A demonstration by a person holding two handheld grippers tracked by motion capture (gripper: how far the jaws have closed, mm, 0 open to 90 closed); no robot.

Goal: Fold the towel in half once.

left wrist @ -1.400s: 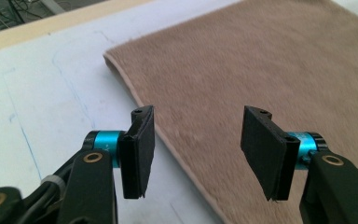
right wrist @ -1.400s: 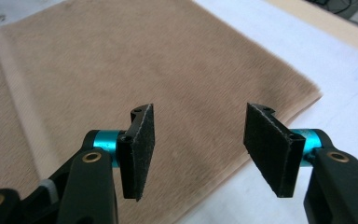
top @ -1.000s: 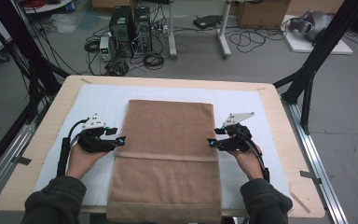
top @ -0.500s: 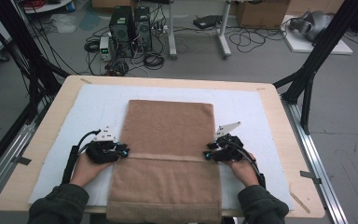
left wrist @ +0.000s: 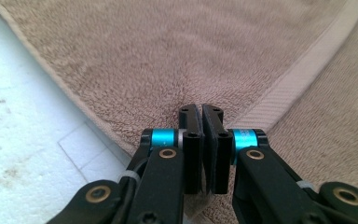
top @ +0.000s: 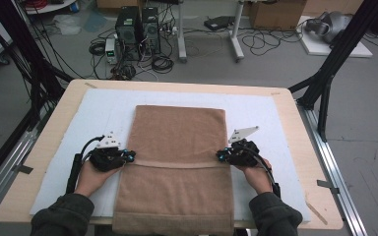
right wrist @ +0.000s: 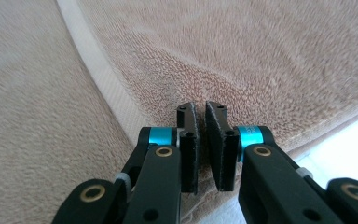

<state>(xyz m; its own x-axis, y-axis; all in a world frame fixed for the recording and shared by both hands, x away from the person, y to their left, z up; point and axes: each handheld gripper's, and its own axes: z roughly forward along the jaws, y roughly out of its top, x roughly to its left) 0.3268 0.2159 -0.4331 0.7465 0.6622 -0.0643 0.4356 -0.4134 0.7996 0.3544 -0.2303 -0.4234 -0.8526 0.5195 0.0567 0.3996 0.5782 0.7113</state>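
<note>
Now each claw, left (top: 128,156) and right (top: 221,155), has just clenched on the towel's (top: 177,142) side edge.

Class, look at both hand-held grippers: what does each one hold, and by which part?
Both hold the brown towel: the left hand-held gripper pinches its left edge, the right hand-held gripper its right edge, each beside the woven band.

Left gripper (top: 112,156) and right gripper (top: 237,152): black bodies, each topped by a grey three-cornered plate, each trailing a black cable. Jaws are flat black pads on black links with brass-coloured screws and blue anodised collars. Dark green sleeves (top: 61,216) cover both forearms.
</note>
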